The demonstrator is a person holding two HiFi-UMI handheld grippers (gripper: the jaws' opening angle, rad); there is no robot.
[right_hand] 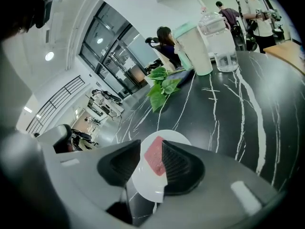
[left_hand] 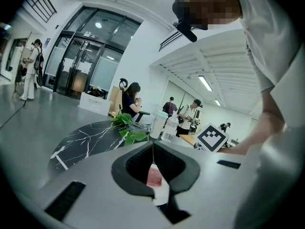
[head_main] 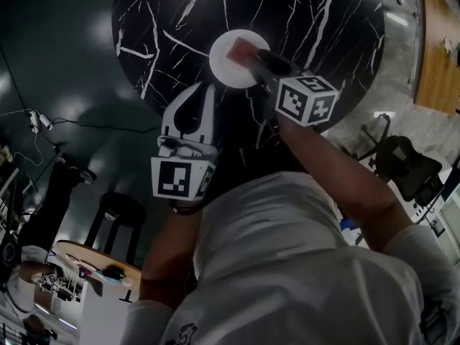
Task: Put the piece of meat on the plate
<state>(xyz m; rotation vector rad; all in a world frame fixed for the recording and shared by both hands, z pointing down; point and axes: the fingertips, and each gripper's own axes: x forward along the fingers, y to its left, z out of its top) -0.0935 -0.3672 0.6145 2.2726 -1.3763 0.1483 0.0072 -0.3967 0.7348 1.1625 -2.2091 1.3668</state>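
A red piece of meat lies flat on a small white plate on the round black marble table. My right gripper hovers at the plate's right edge. In the right gripper view, the right gripper stands open, the meat showing in the gap on the plate, with neither pad touching it. My left gripper is held back near the table's near edge, shut and empty. Through the left gripper I see the meat and plate beyond.
Green leaves, a pale lidded cup and a clear bottle stand at the table's far side. A black office chair is off to the right, a dark stool to the left. People stand in the background.
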